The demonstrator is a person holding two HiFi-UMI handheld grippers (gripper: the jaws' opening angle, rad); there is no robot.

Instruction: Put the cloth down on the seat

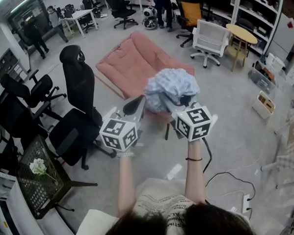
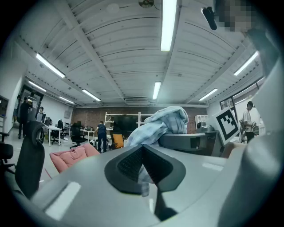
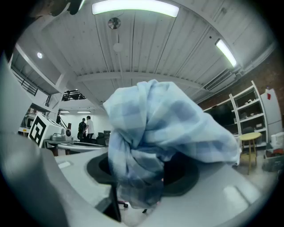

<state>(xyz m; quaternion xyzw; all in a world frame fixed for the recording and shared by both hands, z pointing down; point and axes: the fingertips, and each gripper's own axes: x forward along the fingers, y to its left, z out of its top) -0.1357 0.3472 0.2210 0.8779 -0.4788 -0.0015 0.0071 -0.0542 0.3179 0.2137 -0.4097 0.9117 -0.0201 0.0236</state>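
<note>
Left tongs (image 2: 143, 153) pinch cloth (image 2: 164, 122) edge, clear only in left gripper view; right tongs (image 3: 142, 173) grip wad.

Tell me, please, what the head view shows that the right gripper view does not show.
Only the head view: the black office chair, the pink cushion on the floor, the person's arms. Only the right gripper view: the ceiling lamps, and the right claw with its jaws closed on the cloth. Both: the blue checked cloth and the marker cube of the left claw.
</note>
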